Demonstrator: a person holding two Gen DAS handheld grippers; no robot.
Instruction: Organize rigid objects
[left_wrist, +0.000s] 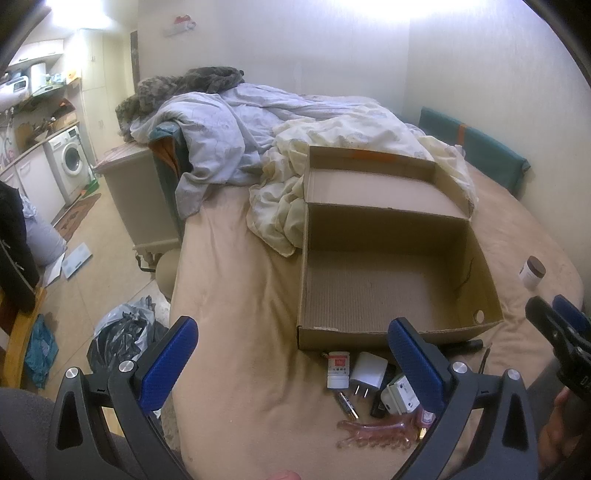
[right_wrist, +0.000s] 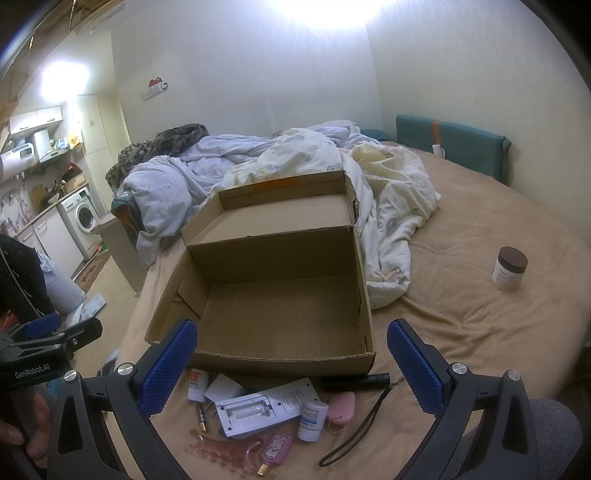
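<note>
Bedroom – tan bed (right_wrist: 461, 314) | cardboard box (right_wrist: 277, 295) empty | both tongs (left_wrist: 291, 350) (right_wrist: 291, 350) wide apart – holding nothing

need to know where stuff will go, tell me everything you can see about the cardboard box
The cardboard box is plain brown corrugated board, open, with its hinged lid folded back and propped against the rumpled duvet. An orange tape strip runs along the lid's far edge. The inside is empty. One side wall has a small round hole. It sits flat on the tan bedsheet, with the small items just outside its near wall.
</note>
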